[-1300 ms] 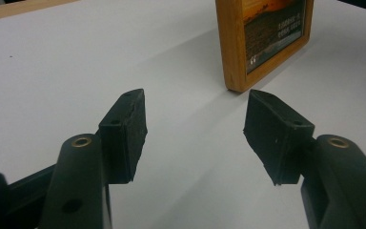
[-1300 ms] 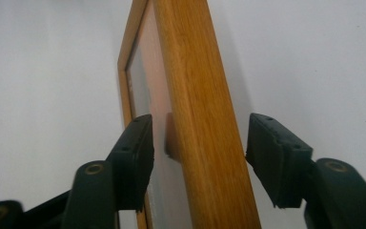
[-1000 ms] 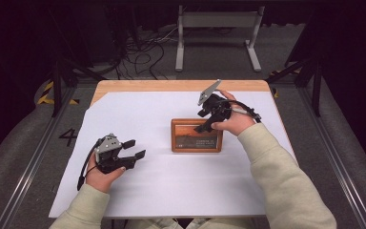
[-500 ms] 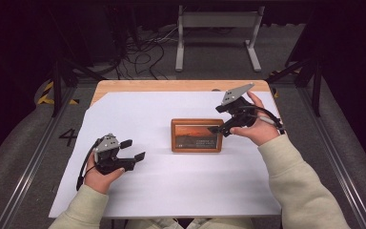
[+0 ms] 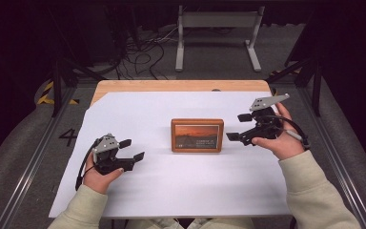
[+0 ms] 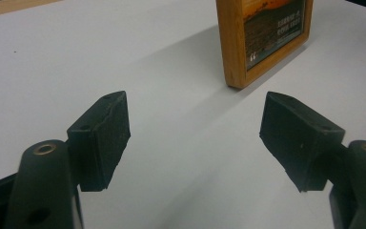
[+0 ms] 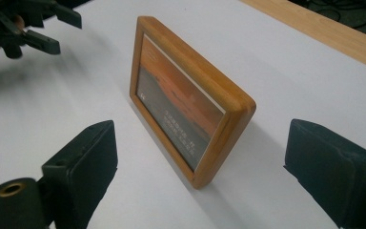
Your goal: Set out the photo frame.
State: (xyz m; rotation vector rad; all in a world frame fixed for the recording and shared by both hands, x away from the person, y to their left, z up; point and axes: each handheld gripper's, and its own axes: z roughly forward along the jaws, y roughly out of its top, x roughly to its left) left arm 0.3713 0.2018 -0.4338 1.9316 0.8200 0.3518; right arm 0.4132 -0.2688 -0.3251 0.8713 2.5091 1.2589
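The picture frame [image 5: 197,135] stands up on its long edge in the middle of the white worktop [image 5: 171,191]. Its long side runs left to right, and its picture faces the person. The right claw [image 5: 238,126] is just beside its right end, open and holding nothing. The left claw [image 5: 131,149] is well apart, open too.

The left gripper [image 5: 132,149] sits low at the near left, held in the left hand [image 5: 101,172] with the forearm coming up from the bottom edge; its jaws stand wide apart, having just been opening, with nothing between them. The right gripper [image 5: 238,127] is held higher at the right in the right hand [image 5: 280,139], pointing leftward, its jaws likewise just opened wide and gripping nothing.
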